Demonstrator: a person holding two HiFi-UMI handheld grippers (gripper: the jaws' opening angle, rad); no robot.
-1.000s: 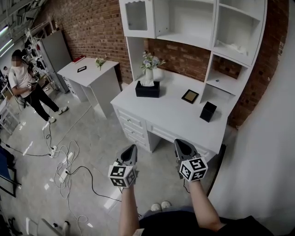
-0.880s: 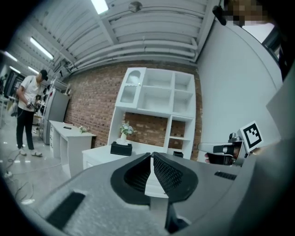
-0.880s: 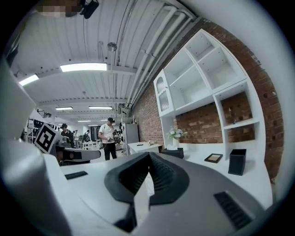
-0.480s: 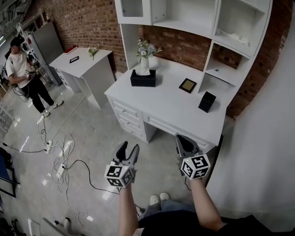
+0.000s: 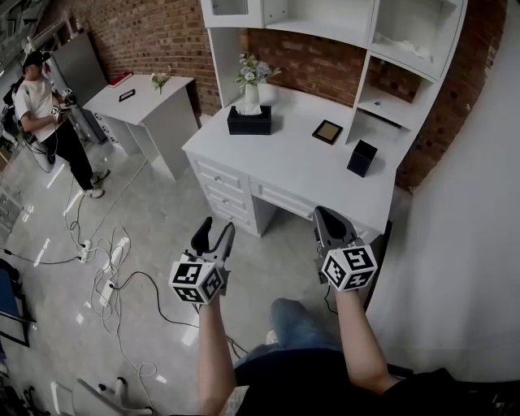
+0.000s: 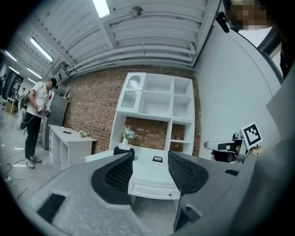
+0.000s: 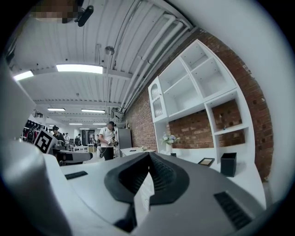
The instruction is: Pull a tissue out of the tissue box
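The black tissue box (image 5: 249, 123) stands at the far left of the white desk (image 5: 284, 166), with a white tissue (image 5: 250, 105) sticking up from its top. Both grippers are held level over the floor in front of the desk, well short of the box. My left gripper (image 5: 213, 236) is open; its jaws have just been opening and nothing is between them (image 6: 146, 170). In the left gripper view the box (image 6: 120, 150) peeks over the left jaw. My right gripper (image 5: 329, 218) is shut and empty, its pads meeting (image 7: 146, 173).
On the desk lie a small picture frame (image 5: 327, 132) and a black cube holder (image 5: 361, 158); a flower vase (image 5: 253, 75) stands behind the box. A white hutch (image 5: 325, 24) rises above. A side table (image 5: 138, 97), a person (image 5: 49, 106) and floor cables (image 5: 106, 260) are at left.
The left gripper's jaws went from shut to wide open, and it shifted a little to the left. The desk now sits slightly higher in the head view. The right gripper stays shut.
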